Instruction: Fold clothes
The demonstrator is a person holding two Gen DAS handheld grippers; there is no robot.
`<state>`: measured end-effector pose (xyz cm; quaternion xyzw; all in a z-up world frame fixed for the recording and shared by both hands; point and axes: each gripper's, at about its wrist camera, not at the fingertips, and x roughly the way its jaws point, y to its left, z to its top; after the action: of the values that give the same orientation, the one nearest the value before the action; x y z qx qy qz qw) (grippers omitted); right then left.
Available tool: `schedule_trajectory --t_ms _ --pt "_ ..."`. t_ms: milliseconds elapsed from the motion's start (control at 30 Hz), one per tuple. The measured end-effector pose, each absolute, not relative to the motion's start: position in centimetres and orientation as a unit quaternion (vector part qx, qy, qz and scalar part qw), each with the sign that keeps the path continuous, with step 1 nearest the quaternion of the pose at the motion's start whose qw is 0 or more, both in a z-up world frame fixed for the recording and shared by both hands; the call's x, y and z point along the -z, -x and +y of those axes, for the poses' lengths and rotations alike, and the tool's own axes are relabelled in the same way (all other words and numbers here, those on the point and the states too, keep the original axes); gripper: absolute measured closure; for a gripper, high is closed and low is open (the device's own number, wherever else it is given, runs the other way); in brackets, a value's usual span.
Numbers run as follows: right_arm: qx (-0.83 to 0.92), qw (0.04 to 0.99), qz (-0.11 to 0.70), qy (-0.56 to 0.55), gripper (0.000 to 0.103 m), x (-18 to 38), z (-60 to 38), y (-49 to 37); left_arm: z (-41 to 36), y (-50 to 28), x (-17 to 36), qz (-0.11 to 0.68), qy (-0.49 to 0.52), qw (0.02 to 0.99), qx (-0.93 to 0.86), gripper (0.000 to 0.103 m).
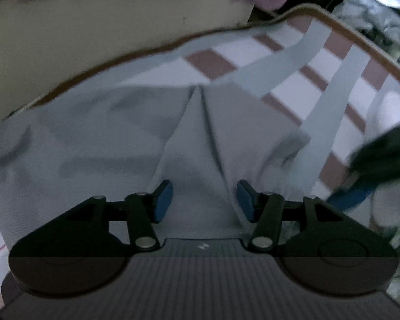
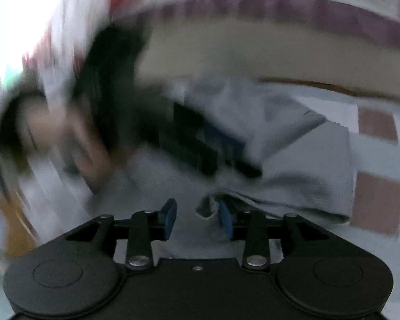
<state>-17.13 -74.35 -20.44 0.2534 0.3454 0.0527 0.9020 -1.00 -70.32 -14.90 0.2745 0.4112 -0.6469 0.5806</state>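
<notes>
A grey garment (image 1: pixel 98 144) lies spread on a checked cover, with a raised crease (image 1: pixel 202 122) running away from me. My left gripper (image 1: pixel 205 200) hovers just over its near part, jaws wide apart, nothing pinched between the blue pads (image 1: pixel 164 200). In the right wrist view the same grey garment (image 2: pixel 306 165) is bunched, and a frayed hem corner (image 2: pixel 208 209) sits against the right pad (image 2: pixel 225 220) of my right gripper (image 2: pixel 197 218), which stands open. The left gripper (image 2: pixel 200 144) shows there as a dark blur, held by a hand (image 2: pixel 53 133).
The checked white, grey and brown cover (image 1: pixel 301 61) has a tan border (image 1: pixel 360 32). A beige surface (image 1: pixel 93 32) with a purple frill lies beyond it. Piled clothes (image 1: pixel 373 18) sit at the far right. The right gripper (image 1: pixel 381 154) blurs in at the right edge.
</notes>
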Motion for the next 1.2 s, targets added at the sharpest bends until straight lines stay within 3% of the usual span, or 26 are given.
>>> schedule_trajectory --t_ms 133,267,333,467,500,567,833,1000,1033,1133,1200 --pt "0.055 0.896 0.25 -0.363 0.062 20.1 -78.9 20.2 -69.8 1.4 14.8 0.38 -0.313 0.603 0.627 0.053" --pt "0.151 0.871 0.262 -0.386 0.057 22.1 -81.3 20.4 -69.1 1.3 15.1 0.362 -0.335 0.61 0.62 0.052" --pt "0.17 0.858 0.287 -0.39 0.039 23.2 -81.7 19.6 -69.0 1.1 15.0 0.365 -0.333 0.608 0.622 0.052" --pt "0.175 0.835 0.347 -0.39 0.039 25.4 -81.7 17.1 -68.8 0.4 14.9 0.369 -0.333 0.613 0.614 0.051" --pt "0.163 0.838 0.34 -0.394 0.043 25.5 -81.5 17.0 -68.8 0.3 14.9 0.369 -0.332 0.615 0.613 0.05" --pt "0.14 0.846 0.324 -0.4 0.093 25.5 -81.1 16.9 -68.6 -0.1 14.8 0.37 -0.332 0.617 0.61 0.05" --pt "0.047 0.899 0.24 -0.364 0.094 21.7 -80.0 12.2 -67.3 -4.3 12.2 0.347 -0.275 0.663 0.604 0.05" --pt "0.045 0.888 0.31 -0.337 0.085 22.2 -78.6 10.4 -66.5 -7.0 11.6 0.355 -0.258 0.677 0.591 0.049" --pt "0.047 0.888 0.316 -0.329 0.081 22.1 -78.4 10.7 -66.5 -7.2 11.7 0.358 -0.258 0.677 0.589 0.049" --pt "0.054 0.889 0.336 -0.306 0.056 21.8 -77.6 11.7 -66.9 -7.4 12.3 0.371 -0.254 0.673 0.587 0.049" --pt "0.058 0.889 0.349 -0.291 0.055 21.5 -77.0 12.3 -67.2 -7.1 12.5 0.381 -0.246 0.667 0.591 0.049"
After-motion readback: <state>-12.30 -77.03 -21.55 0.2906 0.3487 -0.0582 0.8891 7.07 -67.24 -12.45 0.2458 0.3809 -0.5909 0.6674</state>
